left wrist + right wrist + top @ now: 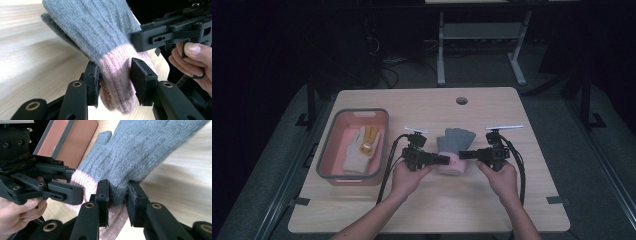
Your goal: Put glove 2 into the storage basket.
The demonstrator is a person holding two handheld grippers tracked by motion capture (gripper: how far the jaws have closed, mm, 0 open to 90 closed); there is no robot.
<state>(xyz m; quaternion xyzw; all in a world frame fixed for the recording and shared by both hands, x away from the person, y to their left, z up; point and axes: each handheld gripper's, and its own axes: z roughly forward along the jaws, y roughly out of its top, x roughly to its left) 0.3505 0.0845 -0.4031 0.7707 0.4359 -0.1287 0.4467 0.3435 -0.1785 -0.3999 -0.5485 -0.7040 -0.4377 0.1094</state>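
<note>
A grey knitted glove with a pink cuff is held at the table's middle between both grippers. My left gripper comes in from the left and is shut on the pink cuff, one pad on each side. My right gripper comes in from the right and is shut on the glove where the grey meets the pink. The left gripper view has the right gripper close behind the glove. Likewise, the left gripper sits at the cuff in the right gripper view.
A pink basket with a grey rim stands at the table's left, and a white and yellow glove lies in it. The basket is behind the held glove. A round hole sits near the table's far edge.
</note>
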